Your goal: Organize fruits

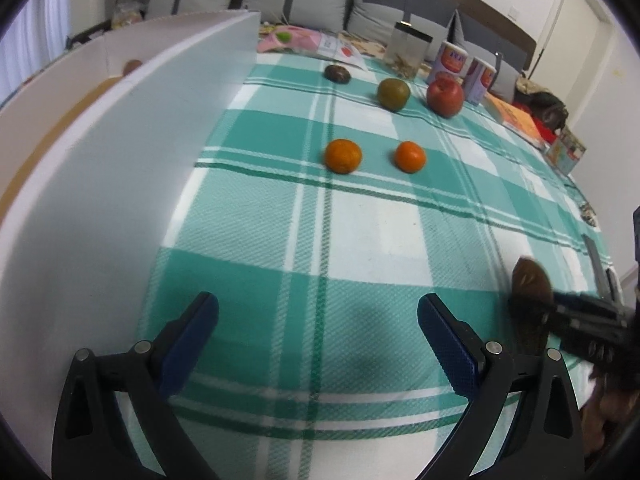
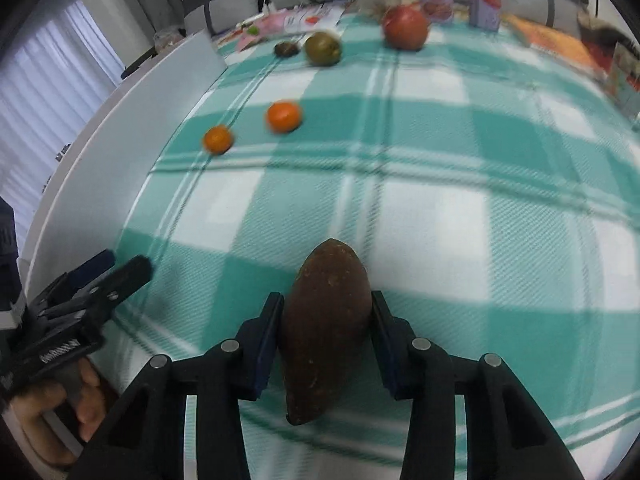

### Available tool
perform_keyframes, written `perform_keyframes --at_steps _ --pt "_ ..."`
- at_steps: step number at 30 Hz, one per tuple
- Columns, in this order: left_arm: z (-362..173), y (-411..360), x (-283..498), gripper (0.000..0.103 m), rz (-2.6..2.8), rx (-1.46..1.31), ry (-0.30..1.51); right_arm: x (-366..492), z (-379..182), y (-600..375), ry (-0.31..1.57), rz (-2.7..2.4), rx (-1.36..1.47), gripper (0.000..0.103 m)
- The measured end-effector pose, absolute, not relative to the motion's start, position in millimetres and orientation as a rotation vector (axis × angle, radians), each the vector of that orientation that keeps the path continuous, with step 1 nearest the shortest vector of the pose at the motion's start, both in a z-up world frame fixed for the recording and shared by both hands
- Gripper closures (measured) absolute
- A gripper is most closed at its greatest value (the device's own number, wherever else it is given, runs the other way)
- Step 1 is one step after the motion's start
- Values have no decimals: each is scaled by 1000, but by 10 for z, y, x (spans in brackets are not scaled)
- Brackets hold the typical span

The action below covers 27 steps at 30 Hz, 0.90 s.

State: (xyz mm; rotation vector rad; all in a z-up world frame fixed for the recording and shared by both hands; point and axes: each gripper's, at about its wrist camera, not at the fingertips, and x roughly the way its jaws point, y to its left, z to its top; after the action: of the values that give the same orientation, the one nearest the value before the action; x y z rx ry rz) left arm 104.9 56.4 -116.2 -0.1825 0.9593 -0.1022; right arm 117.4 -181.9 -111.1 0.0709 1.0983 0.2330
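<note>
My right gripper (image 2: 326, 330) is clamped on a brown spindle-shaped fruit (image 2: 326, 328), its long axis running forward along the fingers, pointed tip away from me, above the green checked tablecloth (image 2: 440, 208). My left gripper (image 1: 318, 320) hangs spread and empty beside the white box wall (image 1: 120, 168), which I judge the nearer hand to that side.

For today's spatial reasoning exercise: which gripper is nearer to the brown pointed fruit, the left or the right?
Right. The right gripper has its fingers closed on either side of the brown pointed fruit. The left gripper hangs open and empty over the checked tablecloth, off to the fruit's left.
</note>
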Motion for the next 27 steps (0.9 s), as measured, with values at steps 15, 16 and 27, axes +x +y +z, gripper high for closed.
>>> perform_keyframes --at_steps 15,16,27 --pt "-1282 243 2294 4 -216 19 973 1394 -1193 -2653 996 138 118 43" --pt "-1305 217 2313 5 -212 36 971 1332 -1177 -2691 981 132 134 41" --pt "-1229 66 2044 73 -198 40 945 1148 -1100 -2920 927 69 175 25"
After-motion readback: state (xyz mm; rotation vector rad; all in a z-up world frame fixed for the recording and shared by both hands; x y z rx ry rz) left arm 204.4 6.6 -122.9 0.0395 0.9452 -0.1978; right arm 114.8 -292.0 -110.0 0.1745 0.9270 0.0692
